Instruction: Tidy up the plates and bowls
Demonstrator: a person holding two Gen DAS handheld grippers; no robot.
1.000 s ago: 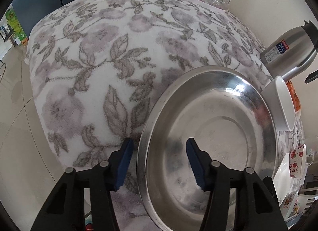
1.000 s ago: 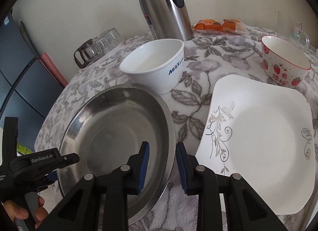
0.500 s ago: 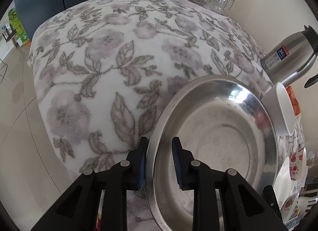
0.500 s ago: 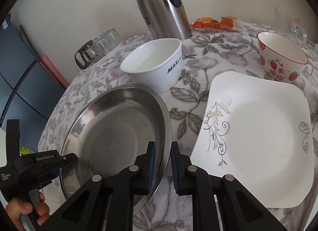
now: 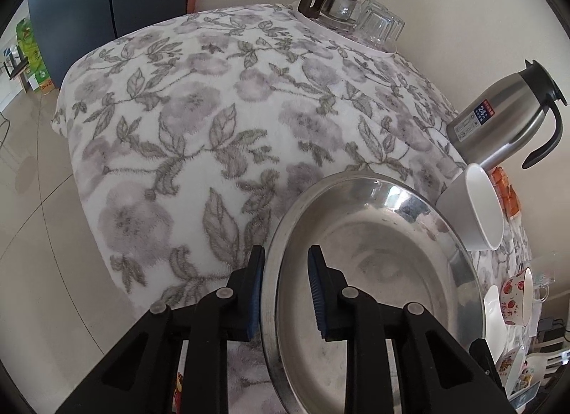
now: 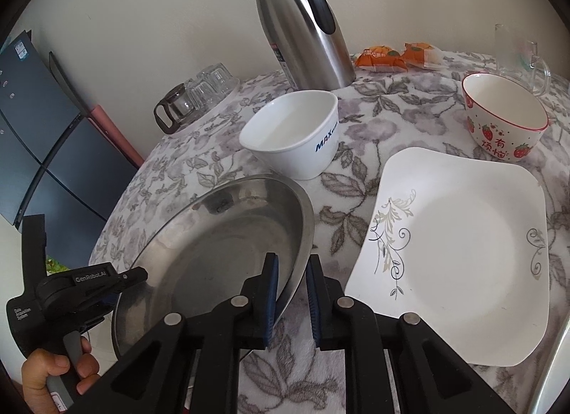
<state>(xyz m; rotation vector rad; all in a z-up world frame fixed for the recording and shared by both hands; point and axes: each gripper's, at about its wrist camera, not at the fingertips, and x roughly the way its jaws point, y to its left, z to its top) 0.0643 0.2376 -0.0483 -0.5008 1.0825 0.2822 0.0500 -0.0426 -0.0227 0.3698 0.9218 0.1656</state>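
**Inspector:** Report the grip, nearest first.

**Operator:** I have the stainless steel plate (image 6: pixel 217 246) held from both sides. My right gripper (image 6: pixel 290 293) is clamped on its rim nearest the square plate; my left gripper (image 5: pixel 285 289) pinches the opposite rim, one pad inside and one outside. The right side rides higher, so the plate sits tilted over the floral tablecloth (image 5: pixel 199 122).

**Inspector:** Step in hand?

**Operator:** I judge it as the lift, ahead of stacking. The next move calls for both hands travelling together and level, or the rim may slip from a pad.

**Inspector:** Edges and room?

**Operator:** The table edge drops off just behind my left gripper. Just beside the steel plate on my right lies the white square plate (image 6: pixel 459 246). Beyond its far rim stands the white MAX bowl (image 6: pixel 295 136), near enough to clip. Farther off are the strawberry bowl (image 6: pixel 502 118), the steel thermos jug (image 6: pixel 302 26) and the upturned glasses (image 6: pixel 210 86). Open cloth lies to the left.
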